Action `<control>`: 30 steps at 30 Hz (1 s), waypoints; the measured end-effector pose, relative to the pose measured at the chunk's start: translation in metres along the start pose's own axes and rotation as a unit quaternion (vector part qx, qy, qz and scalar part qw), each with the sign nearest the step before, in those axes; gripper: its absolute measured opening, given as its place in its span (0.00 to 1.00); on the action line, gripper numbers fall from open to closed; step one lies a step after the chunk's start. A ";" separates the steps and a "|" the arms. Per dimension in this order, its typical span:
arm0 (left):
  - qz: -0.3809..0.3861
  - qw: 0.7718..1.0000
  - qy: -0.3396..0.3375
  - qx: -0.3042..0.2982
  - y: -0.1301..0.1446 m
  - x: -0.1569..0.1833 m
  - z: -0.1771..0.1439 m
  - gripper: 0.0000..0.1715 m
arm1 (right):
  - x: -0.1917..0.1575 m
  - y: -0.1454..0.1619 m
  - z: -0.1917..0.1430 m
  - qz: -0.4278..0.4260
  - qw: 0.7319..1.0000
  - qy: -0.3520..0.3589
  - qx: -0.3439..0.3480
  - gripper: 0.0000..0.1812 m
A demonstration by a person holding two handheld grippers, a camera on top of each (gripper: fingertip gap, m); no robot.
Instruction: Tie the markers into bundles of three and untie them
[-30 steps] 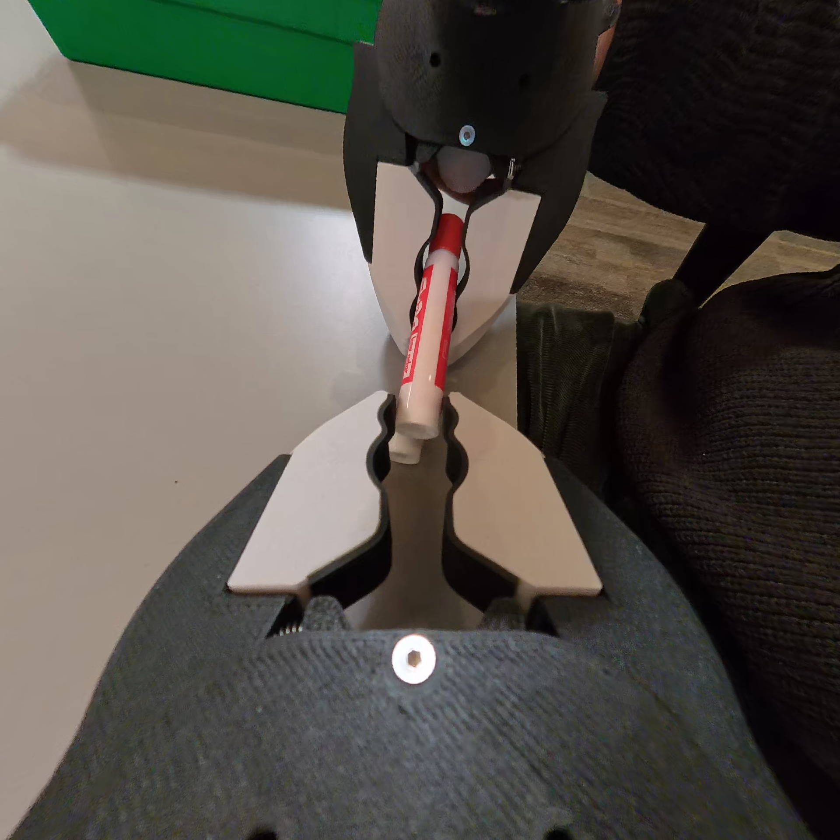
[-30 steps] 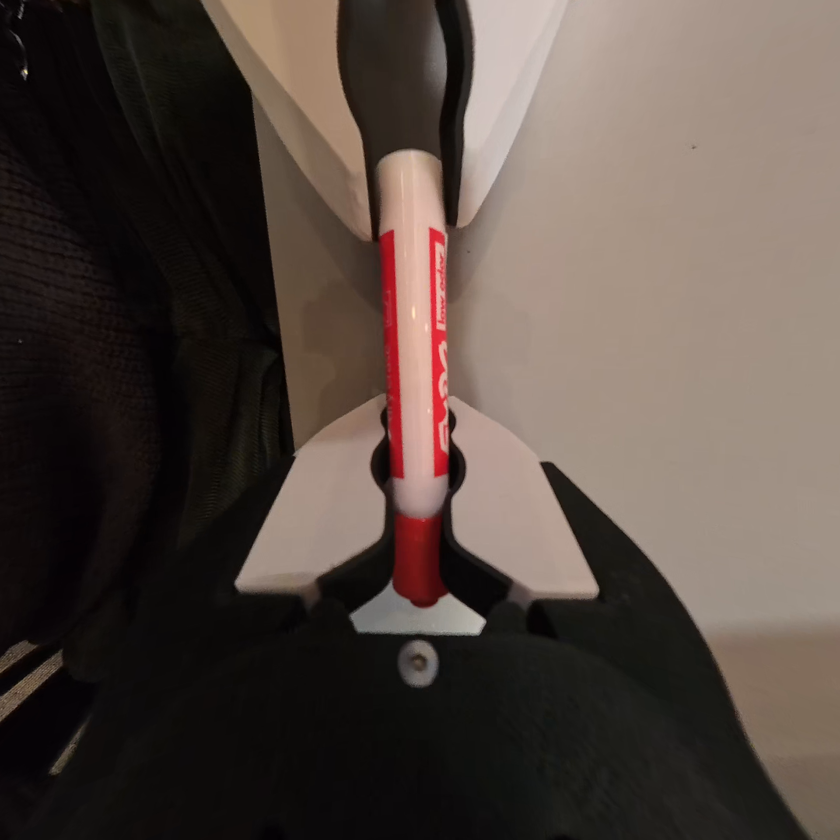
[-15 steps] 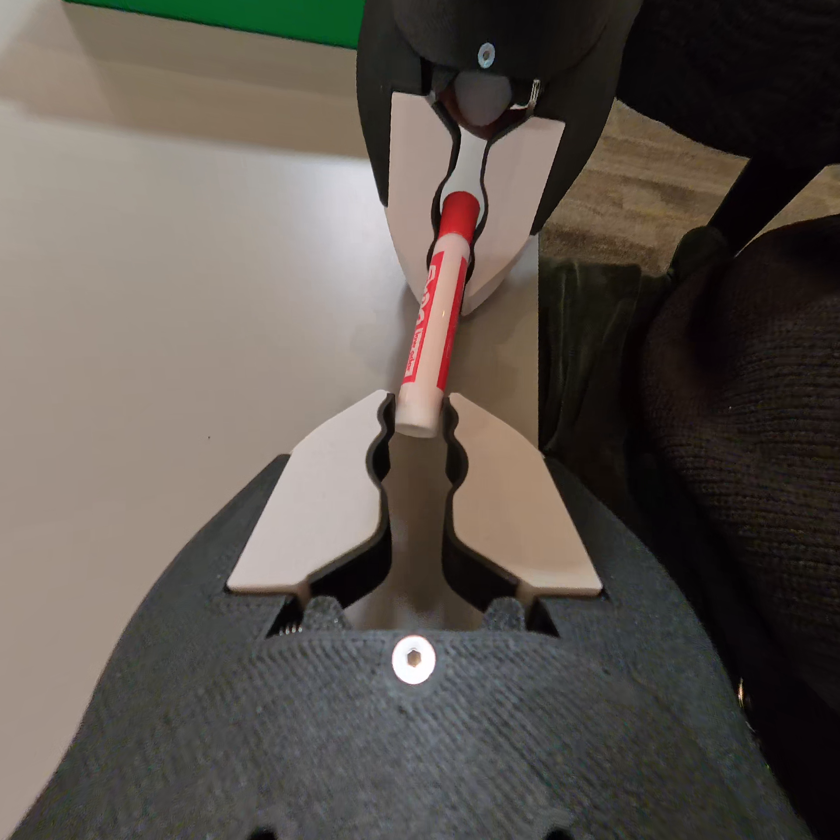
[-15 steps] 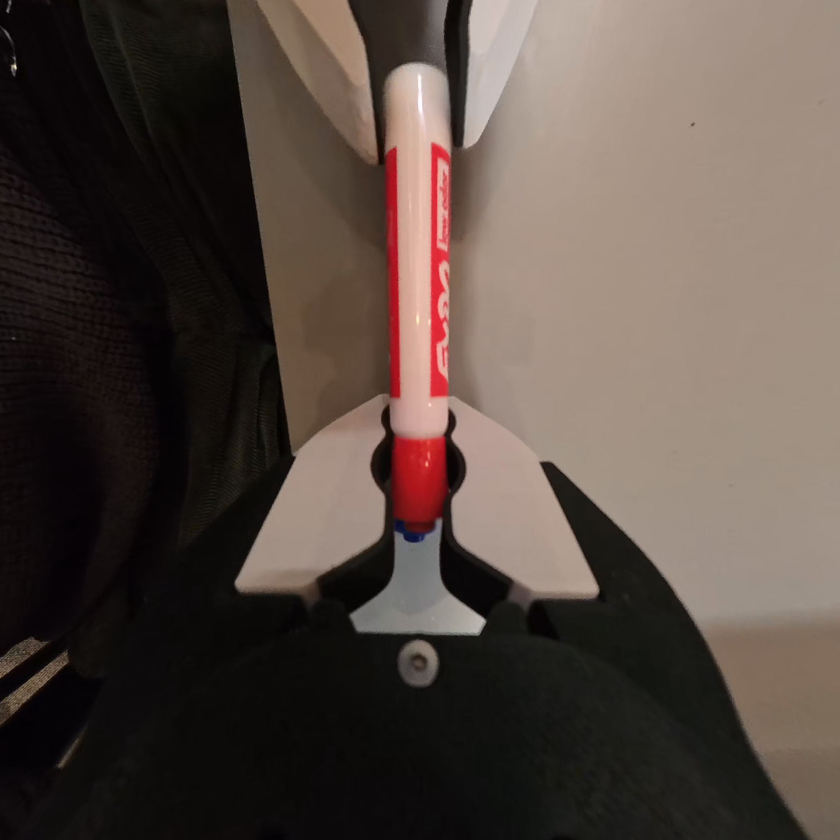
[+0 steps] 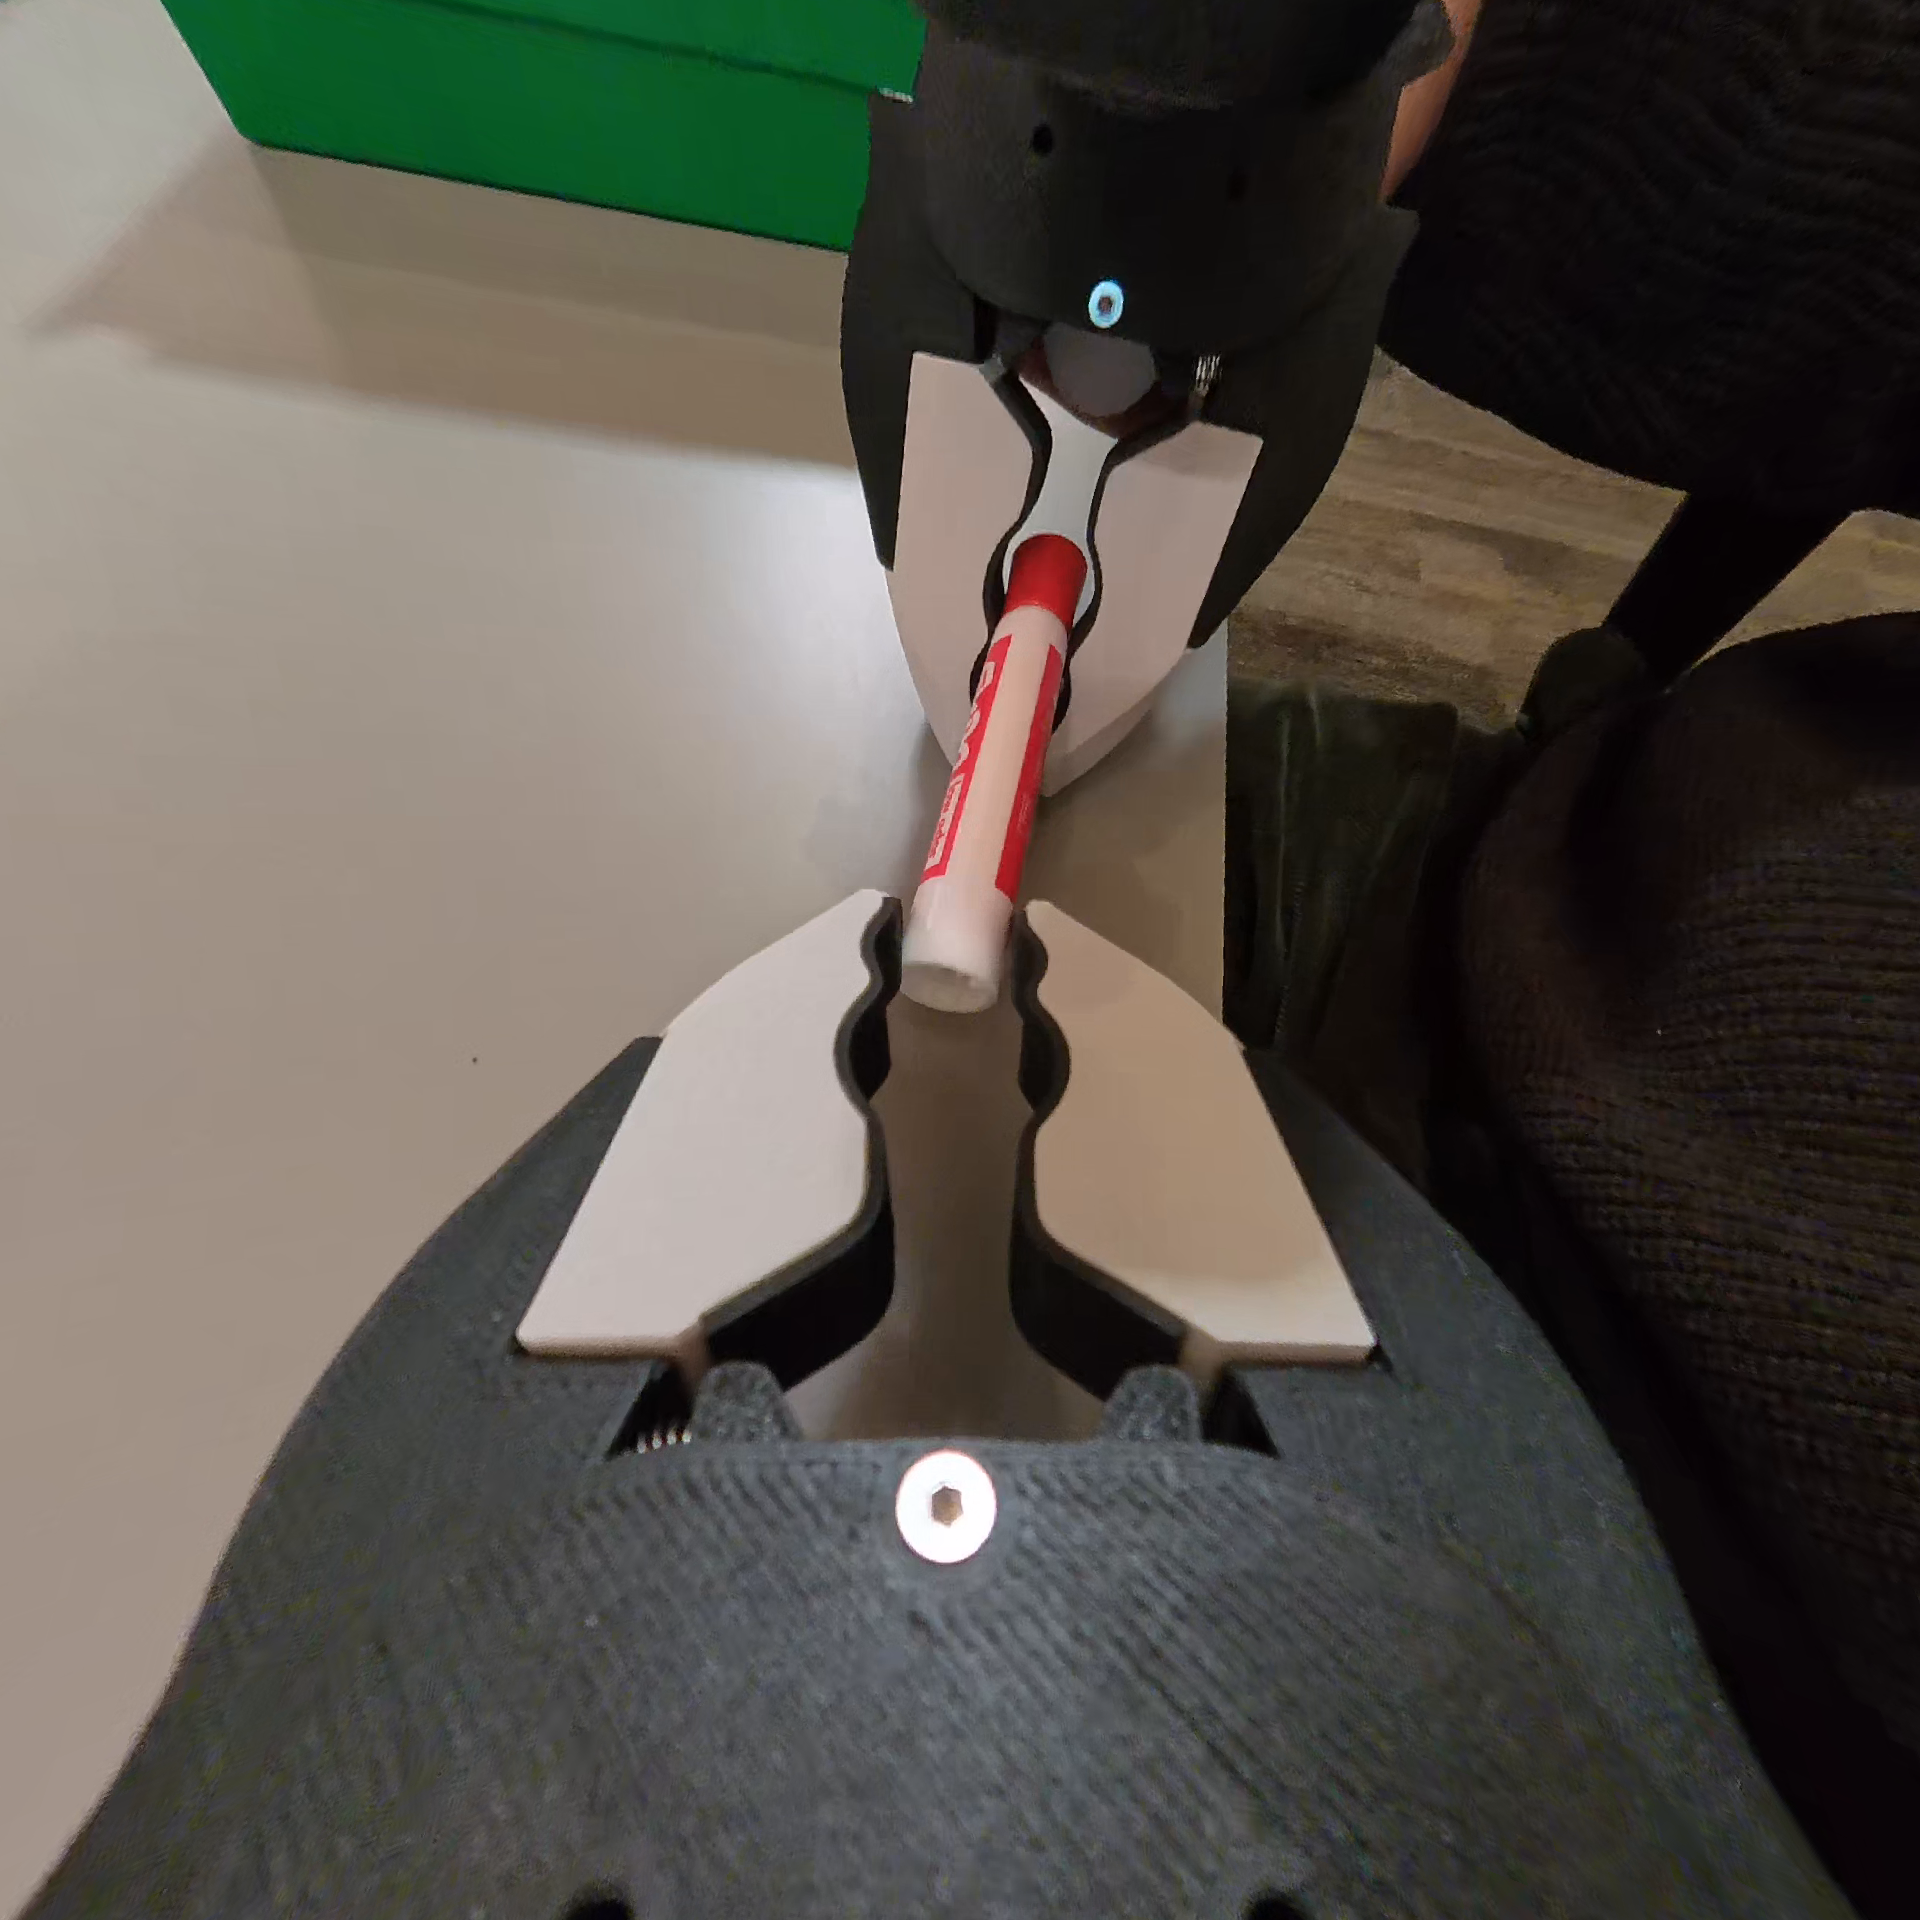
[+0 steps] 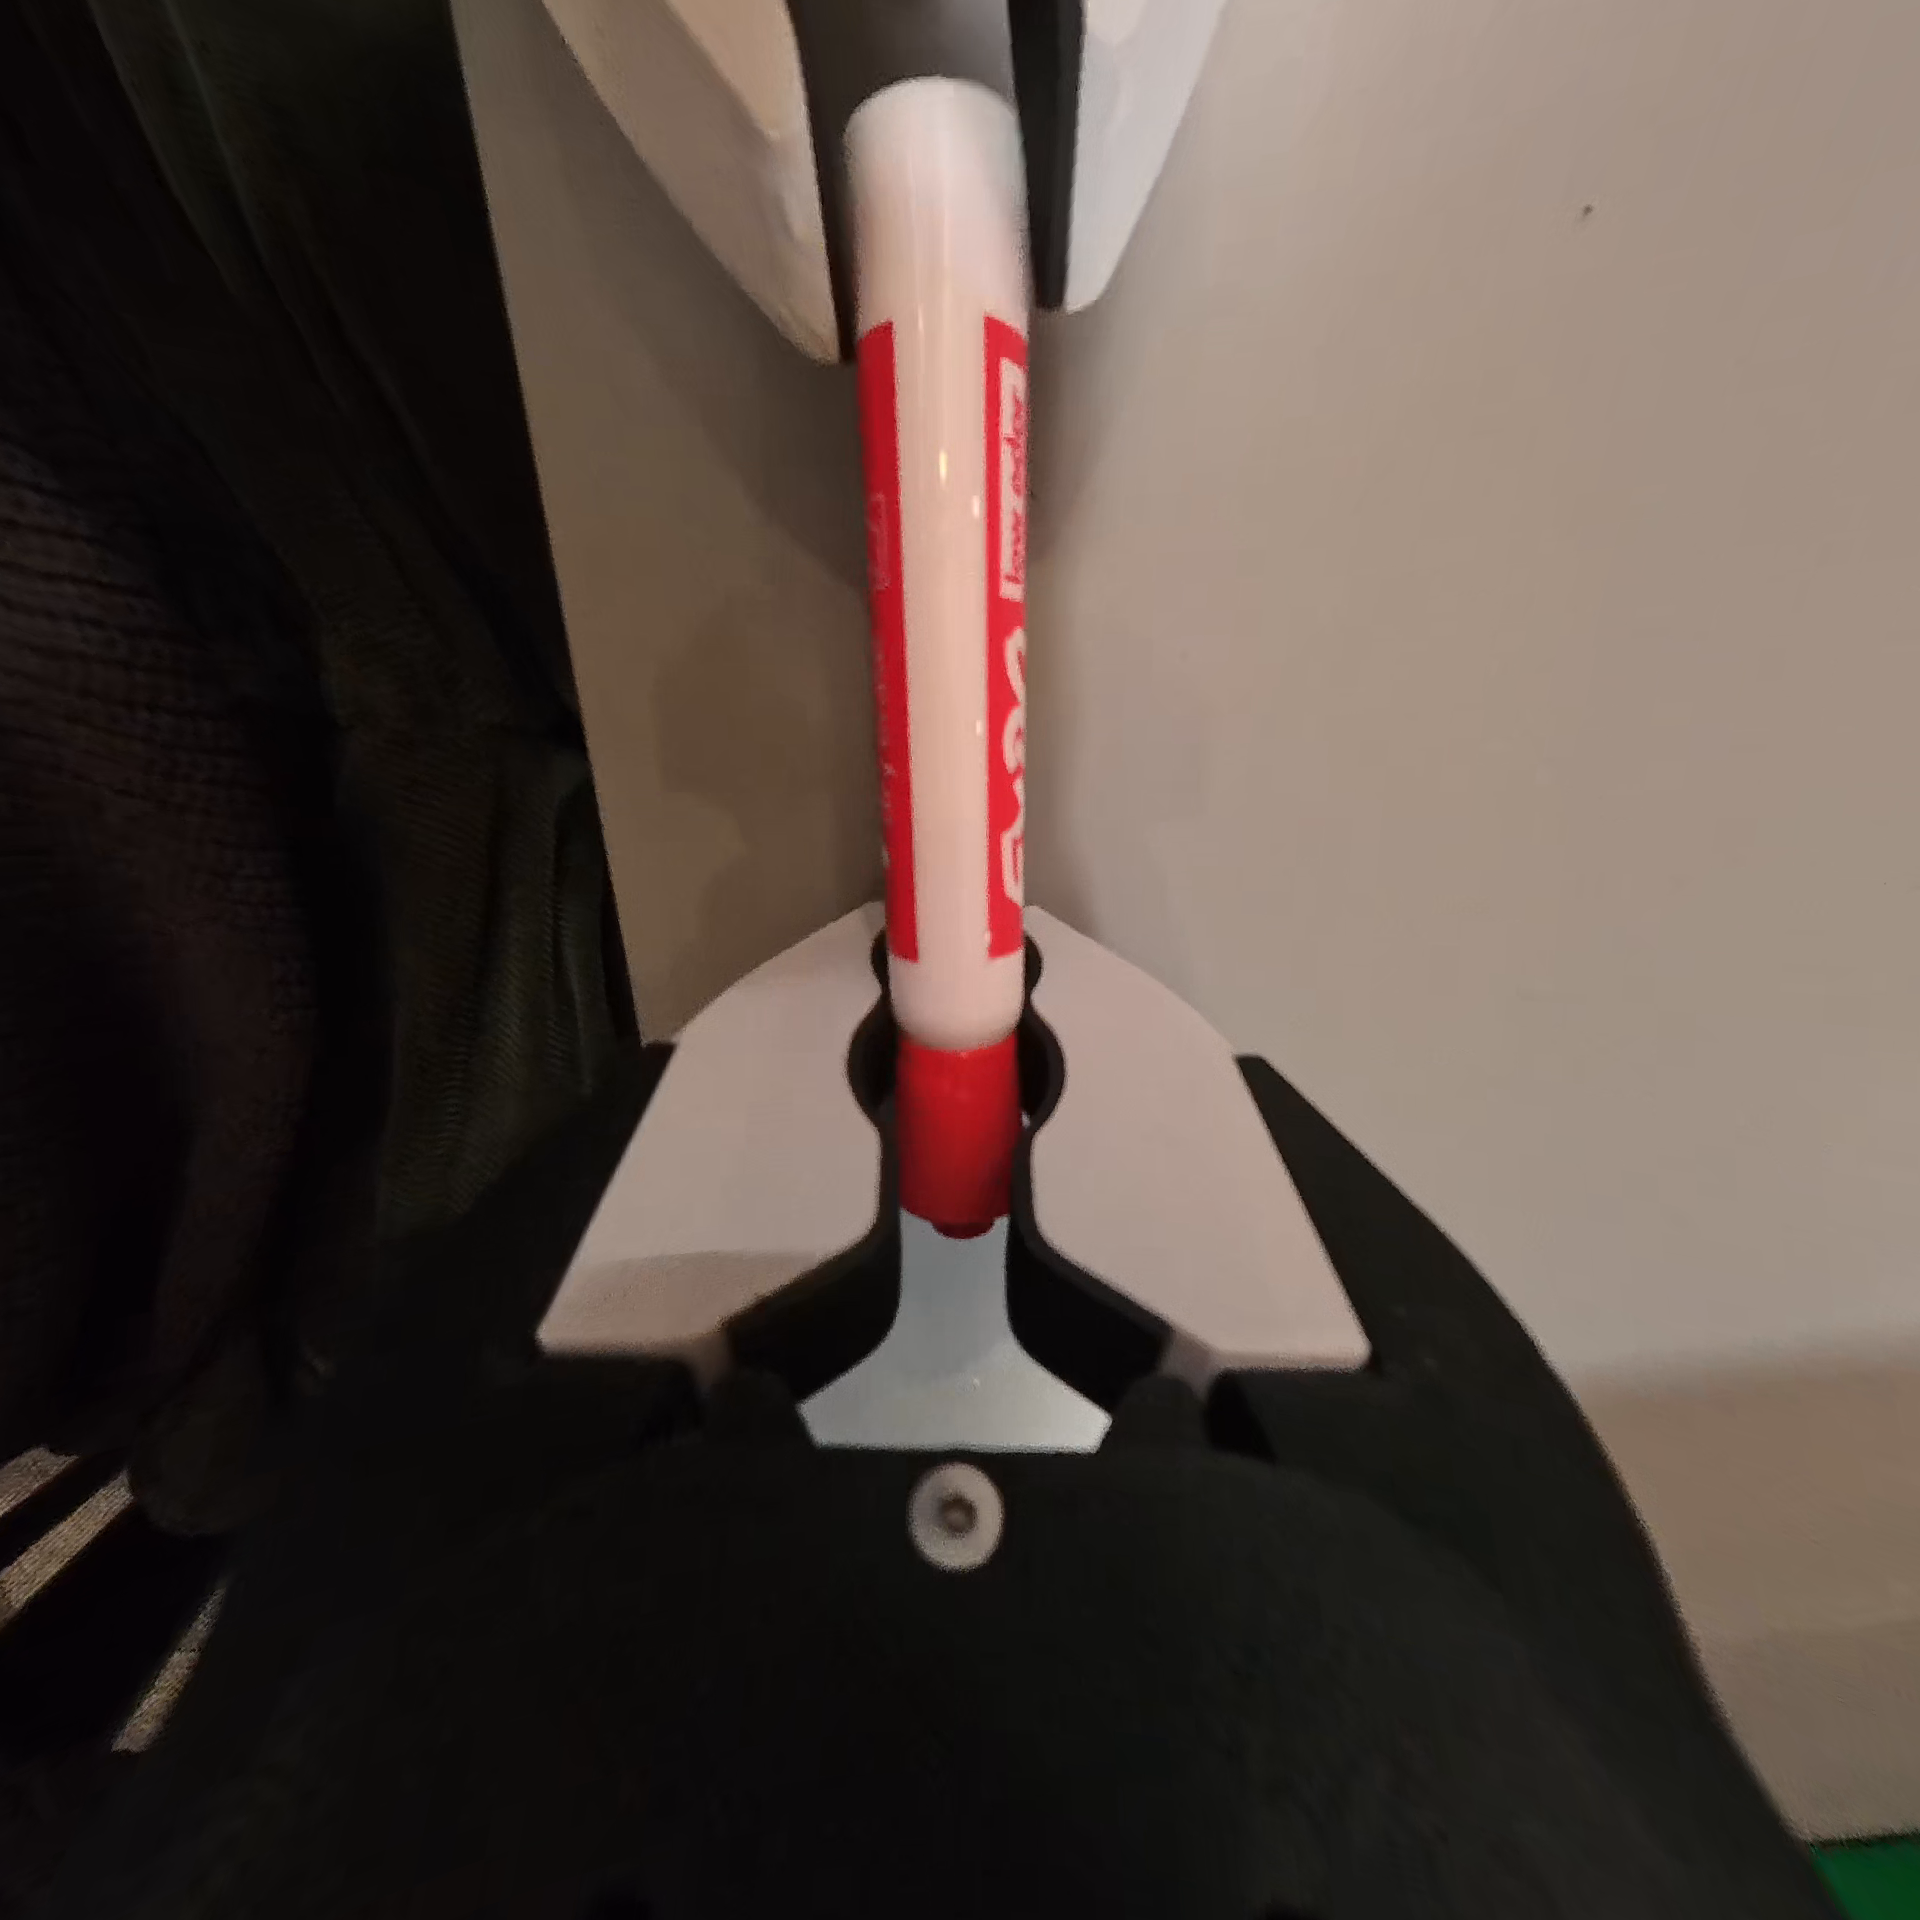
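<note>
One marker with a white barrel, red label and red cap (image 5: pixel 987 769) is held level above the table between my two grippers, which face each other. My left gripper (image 5: pixel 954 920) is closed around the white butt end at its fingertips. My right gripper (image 5: pixel 1013 769) faces it and is closed around the cap end. In the right wrist view, the marker (image 6: pixel 940 582) runs straight ahead. Its red cap (image 6: pixel 954 1132) lies between the fingers of my right gripper (image 6: pixel 954 920). My left gripper (image 6: pixel 940 327) holds the far end at the top. No other markers or ties are in view.
The beige table (image 5: pixel 416 623) ends at an edge just right of the grippers. A green box (image 5: pixel 540 114) stands at the far left. A person in dark knitted clothing (image 5: pixel 1662 1039) sits close on the right, with wood floor (image 5: pixel 1455 582) beyond. About 9 cm separates my left fingertips from my right.
The marker stayed fixed in the left gripper while it slid outward through the right gripper's fingers, so the cap moved from deep between them towards the tips. The right gripper drew back, then came slightly closer.
</note>
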State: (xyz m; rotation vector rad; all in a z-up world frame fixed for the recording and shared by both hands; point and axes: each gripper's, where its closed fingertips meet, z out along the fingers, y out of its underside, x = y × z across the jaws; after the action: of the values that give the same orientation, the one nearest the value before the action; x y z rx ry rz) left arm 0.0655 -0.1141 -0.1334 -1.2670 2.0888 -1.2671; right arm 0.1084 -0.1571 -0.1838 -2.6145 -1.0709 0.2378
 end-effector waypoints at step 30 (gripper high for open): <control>-0.148 0.978 -0.014 0.149 -0.020 -0.056 -0.057 0.11 | 0.027 0.008 -0.002 0.039 0.998 0.043 0.031 0.20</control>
State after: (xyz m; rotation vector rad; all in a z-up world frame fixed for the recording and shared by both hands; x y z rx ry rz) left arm 0.0650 -0.0423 -0.0934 -1.4786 1.6528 -1.6069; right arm 0.1336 -0.1438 -0.1859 -2.5876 -0.9204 0.1706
